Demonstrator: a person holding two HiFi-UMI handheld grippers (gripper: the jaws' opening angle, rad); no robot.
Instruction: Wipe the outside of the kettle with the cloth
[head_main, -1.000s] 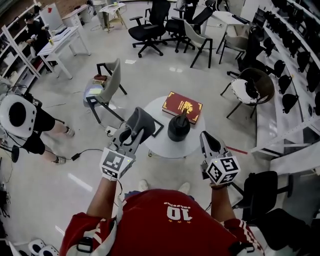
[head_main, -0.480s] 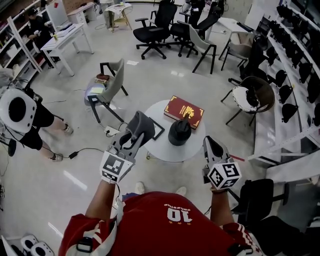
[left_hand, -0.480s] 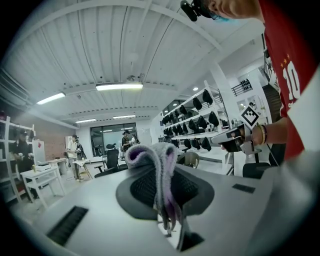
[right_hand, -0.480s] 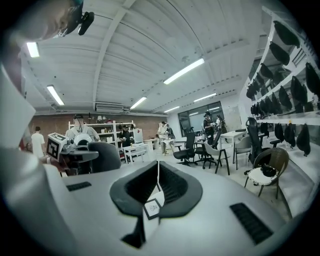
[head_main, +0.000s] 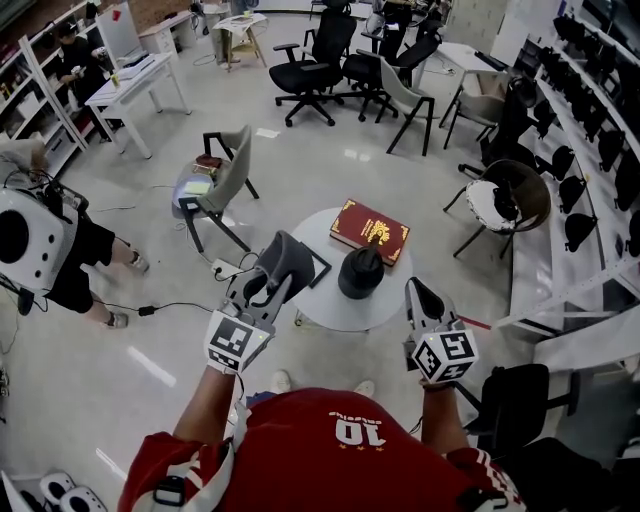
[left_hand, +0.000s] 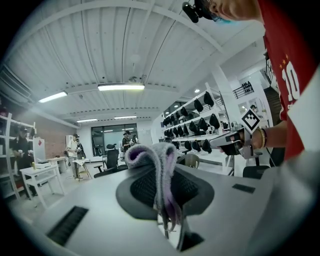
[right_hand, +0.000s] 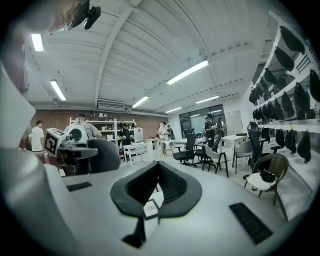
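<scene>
In the head view, the black rounded kettle (head_main: 361, 272) stands on the round white tabletop (head_main: 322, 300), with a red hardcover book (head_main: 369, 227) at the tabletop's far edge. The left gripper (head_main: 275, 272) hangs over the tabletop's left rim, and the right gripper (head_main: 415, 290) is just off its near right rim.

In the left gripper view, the fingers (left_hand: 142, 187) pinch a grey-purple knitted cloth (left_hand: 152, 156).

In the right gripper view, the fingers (right_hand: 172, 187) meet at their tips with nothing between them.
</scene>
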